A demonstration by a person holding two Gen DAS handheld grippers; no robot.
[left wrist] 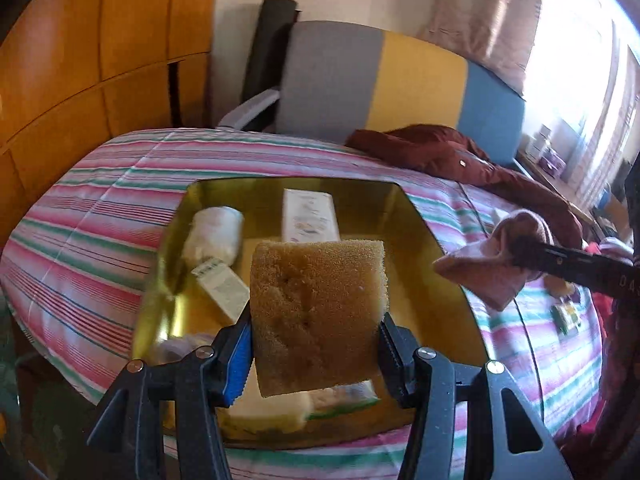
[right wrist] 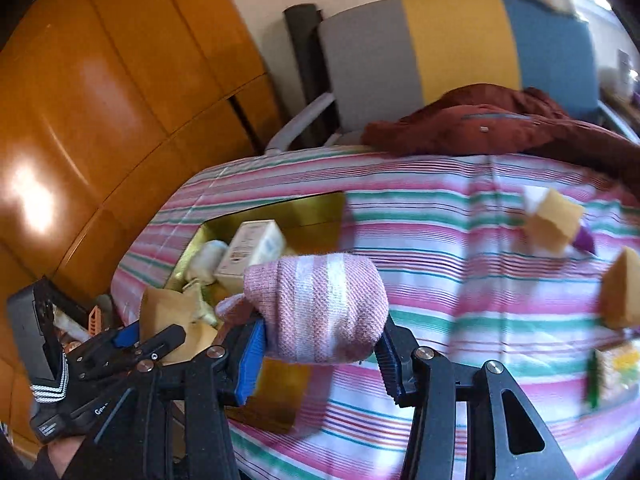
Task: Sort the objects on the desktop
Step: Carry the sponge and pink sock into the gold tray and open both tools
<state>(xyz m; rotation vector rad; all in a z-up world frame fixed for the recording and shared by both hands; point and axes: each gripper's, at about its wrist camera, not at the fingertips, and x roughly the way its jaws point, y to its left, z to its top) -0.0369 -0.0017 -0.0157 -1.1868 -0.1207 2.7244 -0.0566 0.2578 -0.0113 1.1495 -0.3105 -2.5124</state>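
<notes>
Between the left tongs [left wrist: 316,344] a brown sponge [left wrist: 318,316] is clamped upright, directly above the gold tray [left wrist: 424,240] lying on the striped bed [left wrist: 100,216]; boxes [left wrist: 310,216] lie beyond it. For a clean release, lower the sponge toward a bare tray patch before opening.

Between the right tongs [right wrist: 320,350] a pink cloth [right wrist: 320,308] is gripped; the tray [right wrist: 316,210] lies ahead-left, loose sponges [right wrist: 558,218] ahead-right. Bring the cloth over the tray, clear of the left tongs [right wrist: 132,340].
</notes>
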